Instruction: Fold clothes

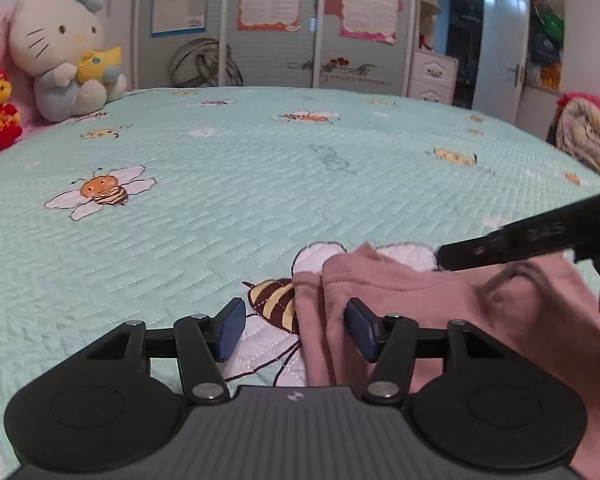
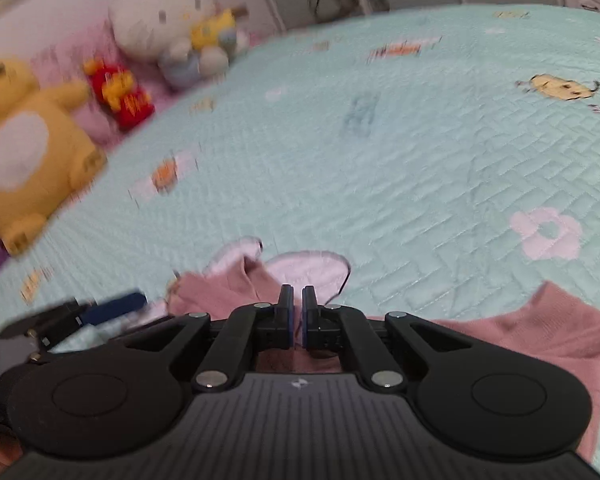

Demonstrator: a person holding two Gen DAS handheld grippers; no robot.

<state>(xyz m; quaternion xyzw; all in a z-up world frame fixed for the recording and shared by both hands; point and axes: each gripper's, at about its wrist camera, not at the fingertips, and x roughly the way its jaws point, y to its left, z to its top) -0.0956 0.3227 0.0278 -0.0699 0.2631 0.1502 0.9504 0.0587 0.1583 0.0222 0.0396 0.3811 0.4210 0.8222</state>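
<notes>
The pink garment [image 1: 440,312] lies on the bed [image 1: 260,184], its edge between the wide-open left claw [image 1: 296,330]'s pads. The right claw [image 2: 298,306], nearly closed, appears to pinch its cloth.

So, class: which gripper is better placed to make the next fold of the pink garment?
Probably the right gripper: its fingers look shut on the pink garment. The left gripper is open, gripping nothing.
</notes>
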